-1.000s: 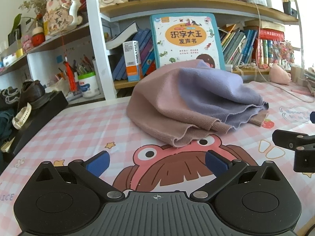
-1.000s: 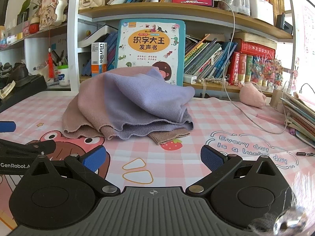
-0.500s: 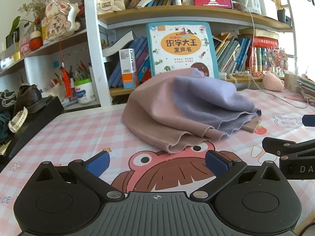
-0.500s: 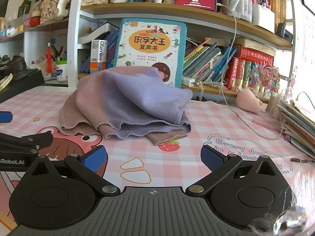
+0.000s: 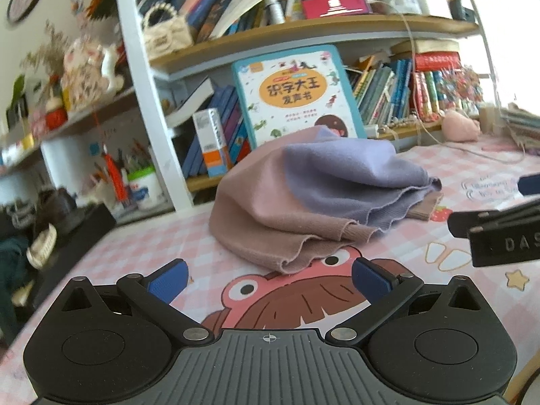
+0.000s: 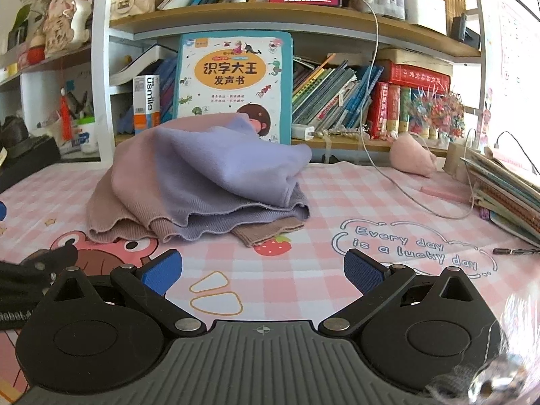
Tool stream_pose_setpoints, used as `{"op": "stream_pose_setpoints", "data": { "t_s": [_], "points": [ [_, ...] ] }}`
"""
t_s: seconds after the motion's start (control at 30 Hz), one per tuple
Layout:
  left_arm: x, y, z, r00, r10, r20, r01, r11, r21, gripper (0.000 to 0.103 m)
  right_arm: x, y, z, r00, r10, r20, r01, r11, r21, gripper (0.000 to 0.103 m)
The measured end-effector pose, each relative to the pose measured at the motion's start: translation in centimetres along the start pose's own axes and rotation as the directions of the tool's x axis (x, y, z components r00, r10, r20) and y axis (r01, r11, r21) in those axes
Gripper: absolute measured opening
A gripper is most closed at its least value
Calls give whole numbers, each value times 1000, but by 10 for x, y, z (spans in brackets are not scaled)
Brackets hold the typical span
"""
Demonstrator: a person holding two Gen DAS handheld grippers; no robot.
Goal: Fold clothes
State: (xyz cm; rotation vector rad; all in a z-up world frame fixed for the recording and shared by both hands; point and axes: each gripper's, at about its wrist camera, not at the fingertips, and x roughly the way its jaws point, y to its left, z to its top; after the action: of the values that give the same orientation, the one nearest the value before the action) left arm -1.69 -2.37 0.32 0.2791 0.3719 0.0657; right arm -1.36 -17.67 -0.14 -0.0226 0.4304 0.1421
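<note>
The crumpled pink-and-lilac knitted garment (image 5: 303, 199) lies heaped on the pink checked table (image 6: 337, 202), just in front of the tall children's picture book with a teal border (image 6: 233, 84) that leans on the shelf behind it. Over the last second both views have drawn nearer the heap, and the left view has tilted. The left claw (image 5: 268, 278) is spread wide and empty, close to the garment's wavy pink hem. The right claw (image 6: 263, 270) is likewise wide open, holding nothing, short of the lilac hem and brown corner. Folding has not begun; this looks like the approach to a first grasp of the hem.
</note>
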Motion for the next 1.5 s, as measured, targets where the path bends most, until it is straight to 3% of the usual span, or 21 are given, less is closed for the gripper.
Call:
{"op": "stream_pose_setpoints", "data": {
  "t_s": [0.13,0.57,0.73,0.93,1.1,1.2,1.3,1.47,1.5],
  "points": [
    [-2,1,0,1000,5,10,-5,1000,0,103,1,1,0,1000,3,-6,-3,1000,-1,103],
    [13,26,-3,994,-90,-63,79,984,-159,103,9,-6,0,999,14,-50,-12,999,36,103],
    [23,24,0,983,-158,-89,147,981,-126,103,15,-13,3,996,69,-50,-66,995,68,103],
    [35,26,22,974,-224,-46,218,971,-101,103,42,-41,40,979,189,-81,-178,977,120,103],
    [54,21,35,966,-248,-67,244,968,-58,103,91,-79,63,932,345,-111,-294,900,321,103],
    [63,11,38,963,-254,-89,253,967,-13,103,120,-89,73,928,352,-122,-287,884,368,99],
    [70,-2,40,960,-261,-105,267,962,51,103,146,-89,78,924,352,-148,-281,890,360,81],
    [74,-24,45,950,-300,-89,310,942,130,103,181,-76,78,904,364,-224,-291,908,300,30],
    [75,-28,46,949,-303,-83,312,939,144,103,183,-75,79,904,363,-224,-296,912,285,25]
  ]
}}
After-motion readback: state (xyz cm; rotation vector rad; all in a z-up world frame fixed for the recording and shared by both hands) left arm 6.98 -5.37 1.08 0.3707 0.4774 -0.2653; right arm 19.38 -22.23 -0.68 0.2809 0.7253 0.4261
